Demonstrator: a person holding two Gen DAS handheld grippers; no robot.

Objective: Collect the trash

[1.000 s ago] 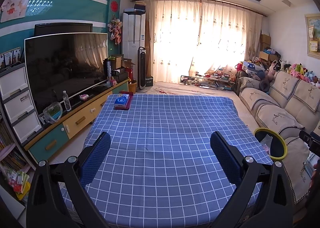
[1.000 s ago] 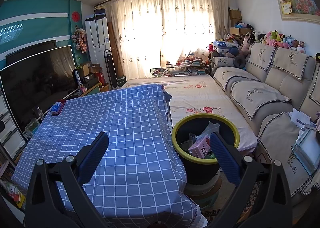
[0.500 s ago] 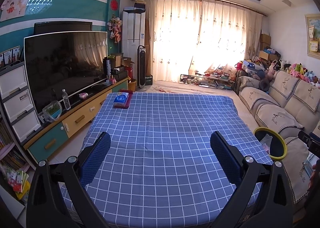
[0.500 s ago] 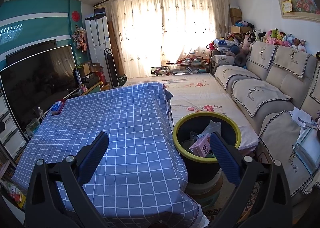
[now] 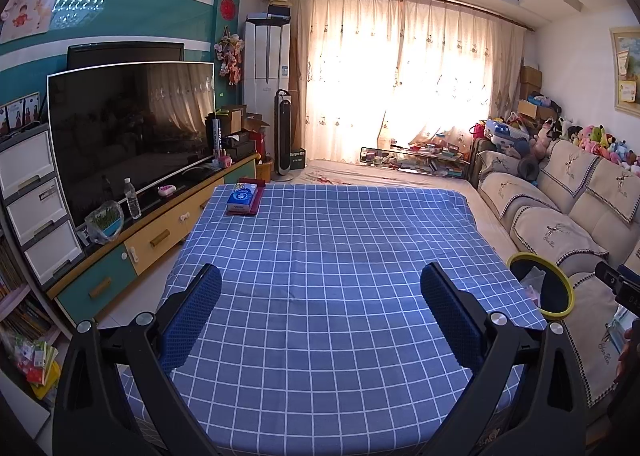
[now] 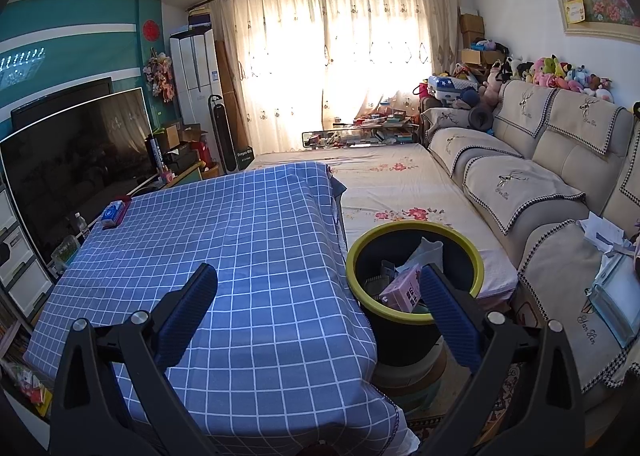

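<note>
Stood covered by a blue checked tablecloth [image 5: 328, 280], the table. Carried a blue tissue pack [image 5: 241, 197] at the far left corner, resting on a dark red tray [image 5: 256, 203]. Lay bare across the rest of the tablecloth [image 6: 224, 256]. Hung over the edge nearest the tissue pack [image 6: 112, 214] and down the near side.

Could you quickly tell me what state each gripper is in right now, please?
Left gripper: open, holding nothing, above the checked tablecloth.
Right gripper: open, holding nothing, by the bin.
</note>
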